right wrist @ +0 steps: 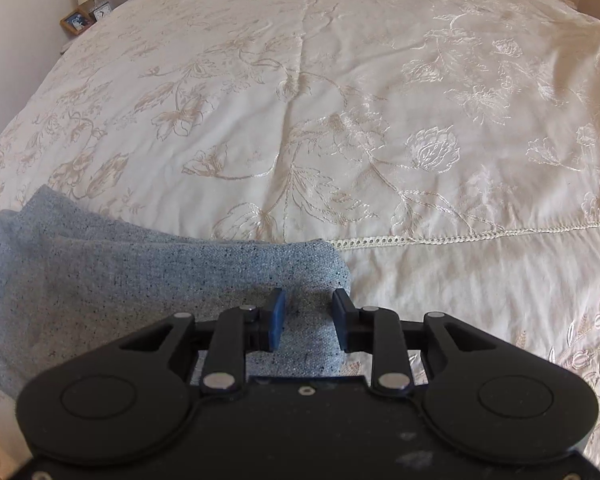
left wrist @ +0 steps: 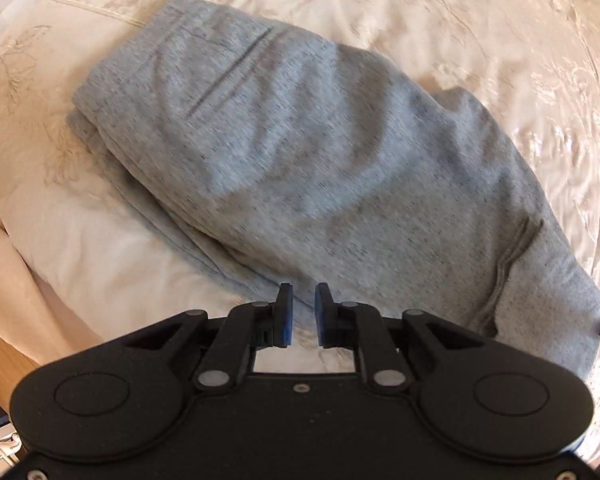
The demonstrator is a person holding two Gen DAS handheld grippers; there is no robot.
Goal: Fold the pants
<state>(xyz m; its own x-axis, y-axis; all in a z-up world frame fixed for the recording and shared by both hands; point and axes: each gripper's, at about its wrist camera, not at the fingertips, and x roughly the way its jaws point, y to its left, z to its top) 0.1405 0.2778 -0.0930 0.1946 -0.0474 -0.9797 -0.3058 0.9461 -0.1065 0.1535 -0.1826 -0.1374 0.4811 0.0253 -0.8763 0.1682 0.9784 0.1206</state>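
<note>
One pair of grey pants (left wrist: 300, 168) lies folded on the cream bedspread (right wrist: 340, 100), near its near edge. Both claws, left gripper (left wrist: 303, 312) and right gripper (right wrist: 309, 318), are released, grasping nothing. Far side has wide free room.

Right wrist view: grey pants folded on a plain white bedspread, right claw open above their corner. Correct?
Not quite. The bedspread is not plain: the right wrist view shows cream fabric embroidered with flowers and leaves. The rest holds: the grey pants lie folded on it, and the right claw is open above their corner.
</note>
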